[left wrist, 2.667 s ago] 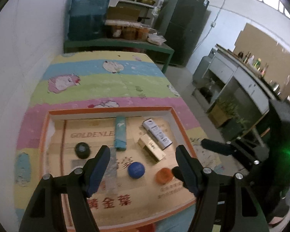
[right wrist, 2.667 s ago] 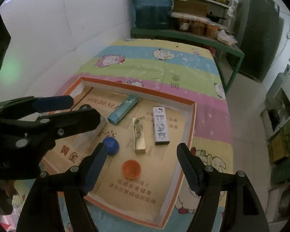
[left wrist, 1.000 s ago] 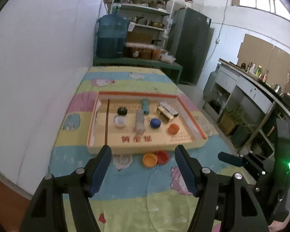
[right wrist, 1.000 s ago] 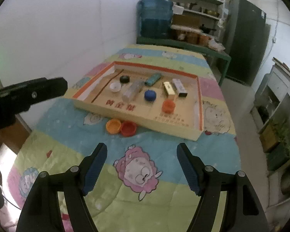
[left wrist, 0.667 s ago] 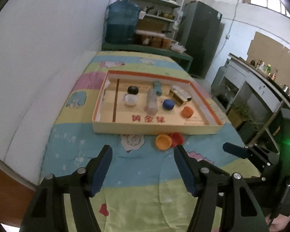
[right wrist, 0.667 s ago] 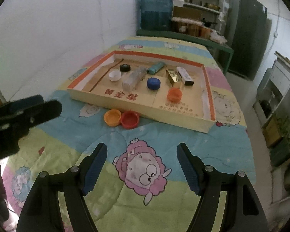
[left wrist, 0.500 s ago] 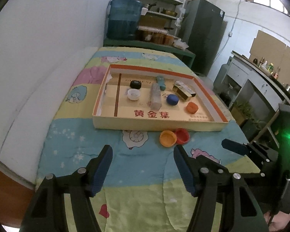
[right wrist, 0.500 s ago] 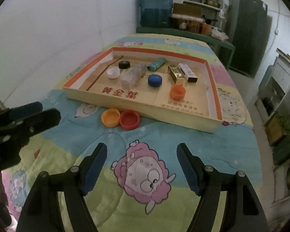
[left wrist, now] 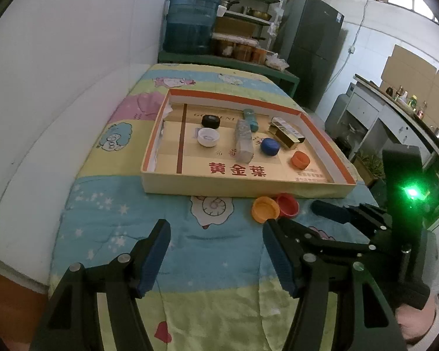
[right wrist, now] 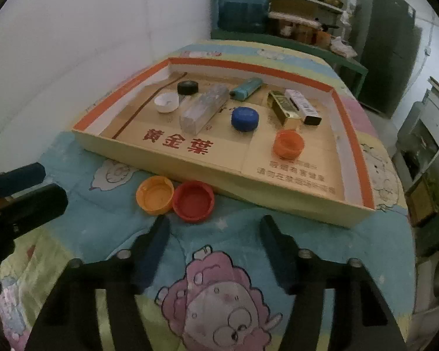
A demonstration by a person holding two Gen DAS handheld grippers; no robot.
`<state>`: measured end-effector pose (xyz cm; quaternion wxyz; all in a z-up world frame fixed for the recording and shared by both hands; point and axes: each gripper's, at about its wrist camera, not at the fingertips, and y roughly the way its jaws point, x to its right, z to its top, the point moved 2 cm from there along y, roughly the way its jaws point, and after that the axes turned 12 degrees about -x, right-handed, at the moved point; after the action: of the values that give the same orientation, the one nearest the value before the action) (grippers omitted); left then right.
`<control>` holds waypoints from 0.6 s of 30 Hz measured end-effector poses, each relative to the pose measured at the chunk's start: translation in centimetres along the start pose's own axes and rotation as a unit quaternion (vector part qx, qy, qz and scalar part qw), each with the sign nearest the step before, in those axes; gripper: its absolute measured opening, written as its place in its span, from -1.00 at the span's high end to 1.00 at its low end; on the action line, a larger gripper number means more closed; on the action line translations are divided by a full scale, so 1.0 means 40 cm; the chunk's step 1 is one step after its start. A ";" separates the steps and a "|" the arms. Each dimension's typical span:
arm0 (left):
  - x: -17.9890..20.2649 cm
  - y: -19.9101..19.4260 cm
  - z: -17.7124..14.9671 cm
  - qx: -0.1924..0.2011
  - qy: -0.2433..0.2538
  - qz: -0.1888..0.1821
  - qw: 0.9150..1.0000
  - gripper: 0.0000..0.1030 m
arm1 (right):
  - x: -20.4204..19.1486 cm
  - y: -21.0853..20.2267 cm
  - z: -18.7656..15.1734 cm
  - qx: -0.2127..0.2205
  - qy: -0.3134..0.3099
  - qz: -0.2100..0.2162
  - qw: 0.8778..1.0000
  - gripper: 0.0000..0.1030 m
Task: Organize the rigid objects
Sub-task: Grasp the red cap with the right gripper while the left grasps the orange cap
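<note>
Both grippers have dropped closer to the bed since a second ago. The right gripper [right wrist: 215, 228], jaws empty and closing, sits just near of the red cap [right wrist: 193, 201] and orange cap [right wrist: 155, 195] beside the tray [right wrist: 219, 172]. The left gripper [left wrist: 216, 235] hangs wide open, empty.

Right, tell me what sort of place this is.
Most likely a home kitchen or storeroom doubling as a work spot: a big water jug on a bench, shelves of pots and jars, a tall dark fridge, and a counter with bottles along the side wall.
</note>
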<state>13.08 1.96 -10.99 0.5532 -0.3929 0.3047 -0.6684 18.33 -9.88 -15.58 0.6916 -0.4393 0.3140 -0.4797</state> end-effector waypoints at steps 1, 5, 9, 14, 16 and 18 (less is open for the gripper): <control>-0.001 0.002 0.000 -0.001 0.000 0.000 1.000 -0.28 | -0.001 0.003 0.005 0.002 -0.001 -0.001 1.000 -0.16; -0.006 0.012 0.001 -0.005 -0.002 -0.002 1.000 -0.28 | -0.005 0.014 0.023 0.003 -0.003 0.001 1.000 -0.08; -0.007 0.024 0.004 -0.010 -0.002 -0.004 1.000 -0.28 | -0.013 0.015 0.027 0.010 -0.008 0.001 1.000 0.40; 0.017 0.038 0.005 -0.017 0.009 -0.013 1.000 -0.28 | -0.004 0.009 0.021 0.009 -0.002 0.010 1.000 0.42; 0.035 0.049 0.008 -0.023 0.016 -0.019 0.999 -0.27 | 0.015 -0.005 0.010 0.012 0.010 0.017 1.000 0.42; 0.054 0.063 0.012 -0.029 0.023 -0.023 0.999 -0.28 | 0.031 -0.023 -0.002 0.017 0.020 0.018 1.000 0.42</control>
<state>14.57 -0.64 -12.46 0.5194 -0.4003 0.3272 -0.6804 18.32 -11.23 -14.79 0.7007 -0.4123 0.3275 -0.4814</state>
